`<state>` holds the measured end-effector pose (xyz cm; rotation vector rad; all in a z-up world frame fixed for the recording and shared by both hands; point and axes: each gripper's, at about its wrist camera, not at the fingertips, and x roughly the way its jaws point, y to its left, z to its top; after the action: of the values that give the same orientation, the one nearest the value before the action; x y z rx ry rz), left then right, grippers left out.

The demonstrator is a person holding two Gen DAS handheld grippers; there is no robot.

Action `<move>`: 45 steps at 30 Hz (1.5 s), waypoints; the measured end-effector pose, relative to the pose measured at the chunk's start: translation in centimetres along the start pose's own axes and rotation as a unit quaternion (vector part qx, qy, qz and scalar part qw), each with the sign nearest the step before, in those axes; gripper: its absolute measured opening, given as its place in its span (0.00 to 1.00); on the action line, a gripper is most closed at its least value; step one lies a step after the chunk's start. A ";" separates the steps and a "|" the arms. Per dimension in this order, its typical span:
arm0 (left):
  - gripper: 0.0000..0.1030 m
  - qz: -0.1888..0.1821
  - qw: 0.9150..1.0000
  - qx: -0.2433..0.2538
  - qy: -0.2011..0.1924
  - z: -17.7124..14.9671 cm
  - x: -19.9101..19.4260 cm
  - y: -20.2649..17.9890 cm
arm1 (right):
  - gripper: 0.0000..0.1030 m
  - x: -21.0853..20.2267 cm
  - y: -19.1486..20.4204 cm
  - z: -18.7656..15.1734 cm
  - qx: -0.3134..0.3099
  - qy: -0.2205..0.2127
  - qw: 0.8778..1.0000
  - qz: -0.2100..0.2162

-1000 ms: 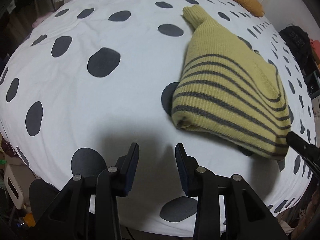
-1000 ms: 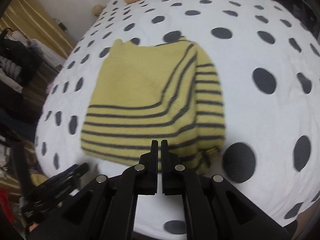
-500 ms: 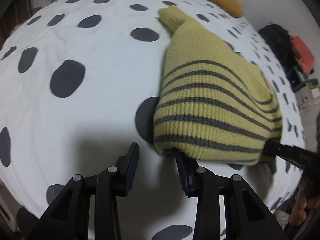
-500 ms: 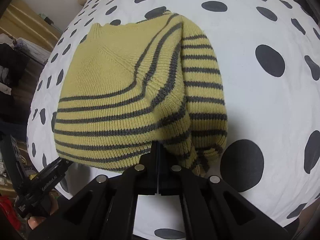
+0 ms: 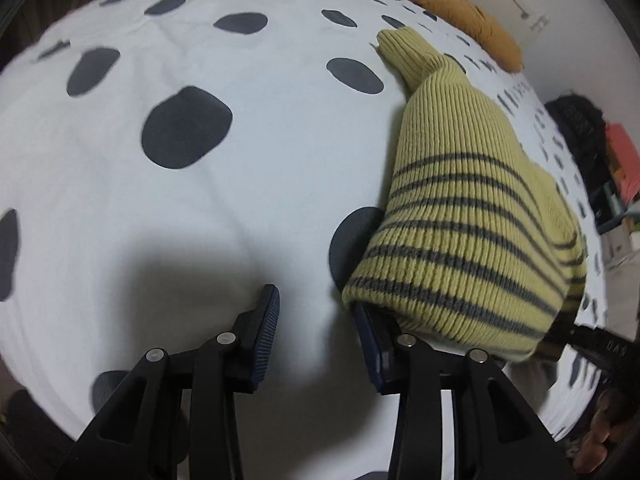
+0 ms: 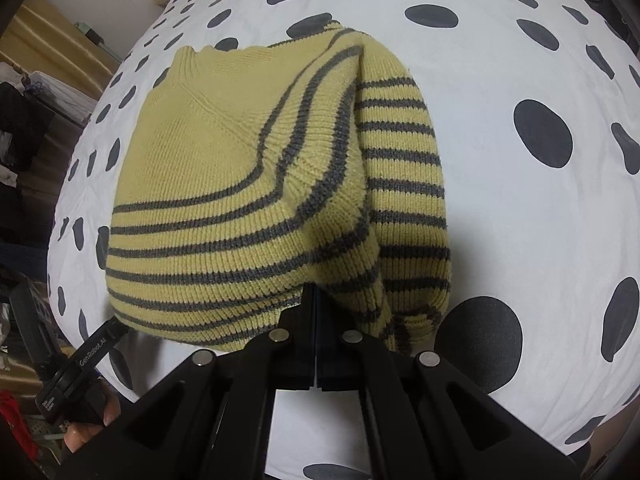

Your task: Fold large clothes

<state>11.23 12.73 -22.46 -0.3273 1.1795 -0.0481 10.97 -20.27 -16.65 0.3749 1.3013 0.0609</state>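
Observation:
A yellow knit sweater with grey stripes (image 5: 460,216) lies folded on a white bedspread with dark dots (image 5: 200,200). My left gripper (image 5: 316,320) is open; its right finger (image 5: 368,336) sits under the sweater's near left corner, its left finger on bare bedspread. In the right wrist view the sweater (image 6: 248,184) fills the middle. My right gripper (image 6: 316,300) is shut, its tips tucked at the sweater's near edge; whether cloth is pinched is hidden. The left gripper shows at the sweater's left corner in the right wrist view (image 6: 100,344).
An orange-brown pillow (image 5: 448,8) lies at the far end of the bed. Dark clothes and an orange box (image 5: 620,160) stand beyond the bed's right side. The bed's near edge drops off just below both grippers. Clutter and a curtain (image 6: 40,60) lie left of the bed.
Both grippers have moved forward to the sweater's near edge. The left finger has slid under the left corner. The right gripper's tips have reached the hem.

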 end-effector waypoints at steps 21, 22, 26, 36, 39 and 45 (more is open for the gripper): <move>0.01 -0.075 0.996 0.022 -0.034 1.0 -1.3 -6.2 | 0.00 0.8 0.4 0.0 0.004 0.010 1.000 0.002; 0.01 -0.072 0.997 0.020 -0.037 1.1 -2.1 -6.3 | 0.00 0.8 0.4 0.0 0.003 0.010 1.000 0.001; 0.01 -0.073 0.991 0.078 -0.082 2.6 -5.5 -8.9 | 0.00 -1.1 0.7 0.0 0.012 -0.013 1.000 0.022; 0.01 -0.107 0.993 0.045 -0.006 1.2 1.1 -9.3 | 0.00 -1.2 1.1 4.3 0.017 -0.033 0.999 0.031; 0.01 -0.102 0.994 0.048 -0.009 1.0 -0.2 -9.4 | 0.00 0.6 -0.1 3.0 0.026 -0.024 0.999 0.034; 0.01 -0.093 0.994 0.042 -0.036 0.4 -4.2 -9.0 | 0.00 -4.1 2.5 1.2 -0.006 -0.079 0.993 0.085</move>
<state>11.13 5.12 -16.07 -0.3601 1.0698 -0.2455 11.41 -19.21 -11.83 0.4700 1.1099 0.1788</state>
